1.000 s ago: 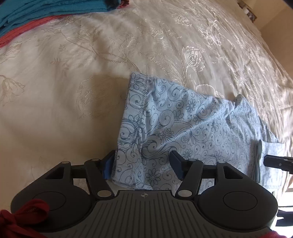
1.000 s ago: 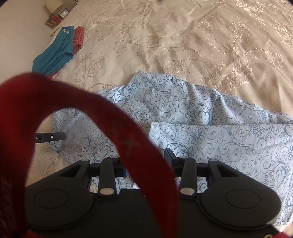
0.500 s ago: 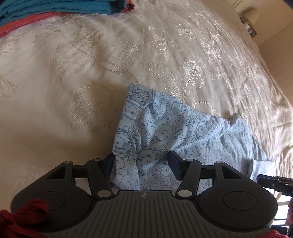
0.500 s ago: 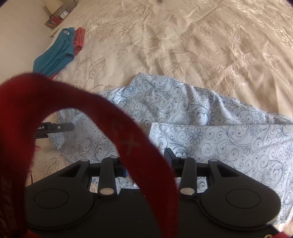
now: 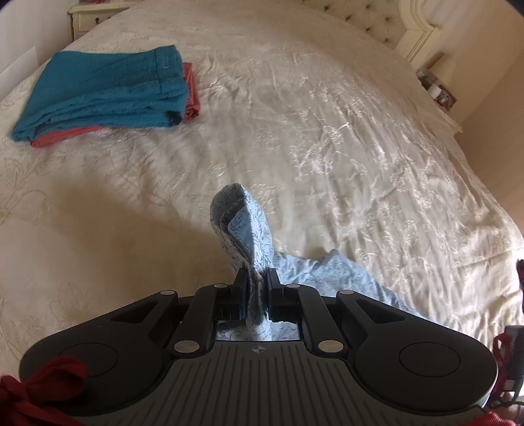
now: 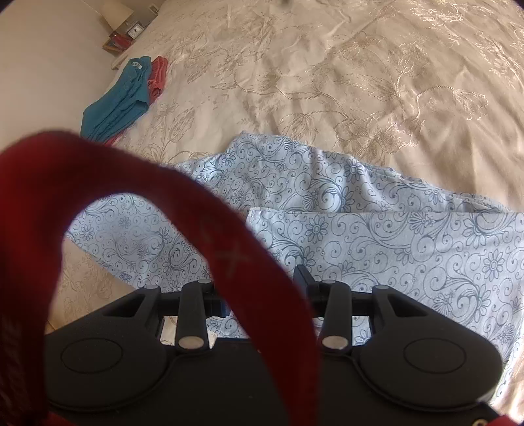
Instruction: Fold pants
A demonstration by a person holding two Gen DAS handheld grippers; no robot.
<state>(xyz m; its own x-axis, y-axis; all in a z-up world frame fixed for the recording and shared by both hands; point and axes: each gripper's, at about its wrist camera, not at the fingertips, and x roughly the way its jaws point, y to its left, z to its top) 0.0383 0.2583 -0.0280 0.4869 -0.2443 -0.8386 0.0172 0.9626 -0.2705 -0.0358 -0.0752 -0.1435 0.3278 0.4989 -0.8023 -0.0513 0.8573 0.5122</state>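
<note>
The light blue floral pants (image 6: 327, 196) lie on the cream bedspread (image 6: 327, 82), partly folded over. In the left wrist view my left gripper (image 5: 256, 288) is shut on one end of the pants (image 5: 242, 229) and holds that bunched end up off the bed; the rest trails down to the right. In the right wrist view my right gripper (image 6: 262, 288) is open over the folded pants. A red strap (image 6: 235, 255) hides its left finger and the gap between the fingers.
A folded teal garment (image 5: 101, 91) lies on a red one (image 5: 191, 91) at the far left of the bed; both also show in the right wrist view (image 6: 121, 98). A headboard (image 5: 393, 26) and nightstand (image 5: 439, 95) stand beyond the bed.
My left gripper has closed on the end of the pants and lifted it up off the bed. The right gripper has stayed open in place.
</note>
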